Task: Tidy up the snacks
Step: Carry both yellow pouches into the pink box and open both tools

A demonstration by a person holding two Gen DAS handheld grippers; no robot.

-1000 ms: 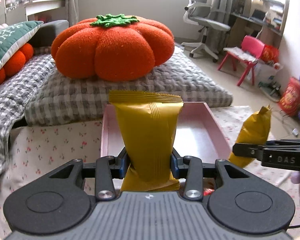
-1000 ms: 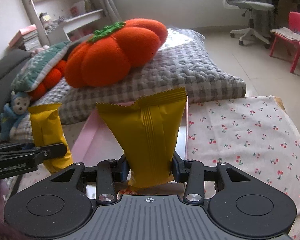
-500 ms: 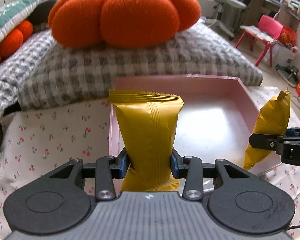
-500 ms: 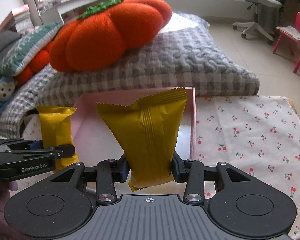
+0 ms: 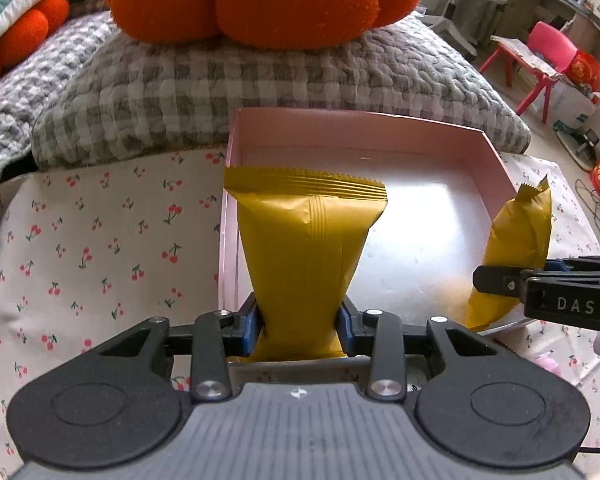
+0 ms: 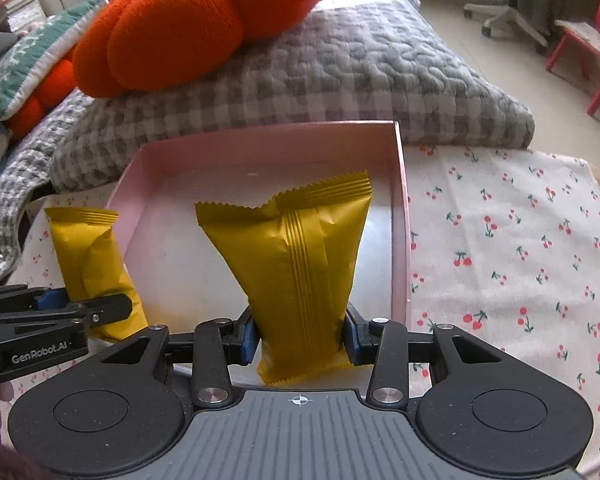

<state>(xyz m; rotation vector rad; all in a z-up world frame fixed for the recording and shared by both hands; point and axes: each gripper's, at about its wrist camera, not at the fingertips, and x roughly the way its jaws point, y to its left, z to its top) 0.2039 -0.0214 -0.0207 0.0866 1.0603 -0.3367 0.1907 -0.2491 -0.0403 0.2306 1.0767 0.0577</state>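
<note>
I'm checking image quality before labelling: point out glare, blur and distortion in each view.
Left wrist view: strong glare whitens the pink tray floor; fisheye bends the edges; the gold packet is sharp. Right wrist view: milder sheen on the tray floor, the packet there crisp, corners curved and vignetted.

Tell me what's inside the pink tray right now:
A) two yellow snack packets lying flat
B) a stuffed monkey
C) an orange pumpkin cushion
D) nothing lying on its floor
D: the pink tray shows a bare floor in both wrist views; the two yellow snack packets are held above it, one clamped in the left tongs, the other in the right tongs.
</note>
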